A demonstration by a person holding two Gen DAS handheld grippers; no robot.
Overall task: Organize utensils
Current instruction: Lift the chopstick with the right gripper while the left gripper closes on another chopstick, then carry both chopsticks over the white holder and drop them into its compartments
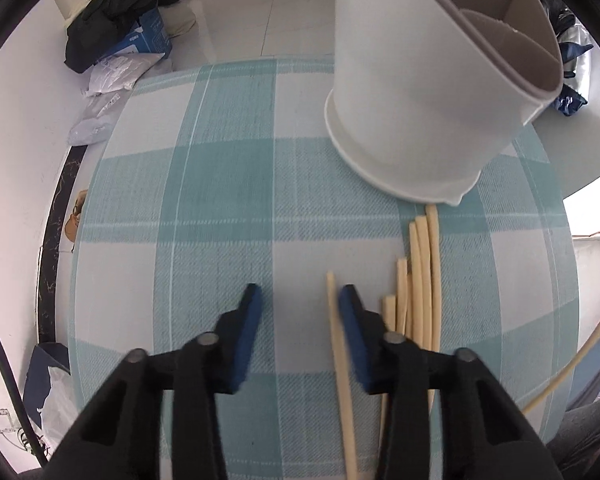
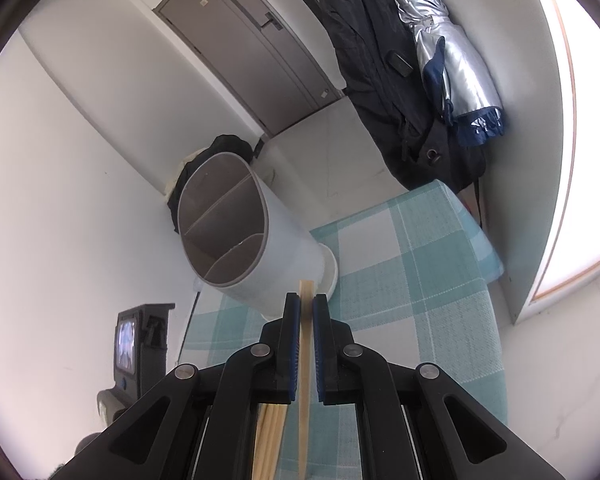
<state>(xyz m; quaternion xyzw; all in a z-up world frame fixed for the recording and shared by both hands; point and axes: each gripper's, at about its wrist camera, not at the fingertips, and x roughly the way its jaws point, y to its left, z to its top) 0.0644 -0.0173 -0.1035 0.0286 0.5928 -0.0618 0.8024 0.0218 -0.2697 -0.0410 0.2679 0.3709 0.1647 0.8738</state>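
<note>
Standing on the checked cloth (image 1: 220,184), the divided holder (image 1: 428,92) shows bare compartments.

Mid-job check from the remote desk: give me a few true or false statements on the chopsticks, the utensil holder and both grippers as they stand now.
1. The right gripper is shut on a chopstick. True.
2. The white utensil holder lies flat on its side on the tablecloth. False: it stands on its base, its divided top open.
3. The left gripper has a chopstick clamped between both pads. False: its jaws stand apart, with a single chopstick lying against the inside of the right pad only.
4. More chopsticks lie bundled on the cloth beside the holder's base. True.
5. Chopsticks already stand in the holder's compartments. False: the visible compartments look empty.
</note>
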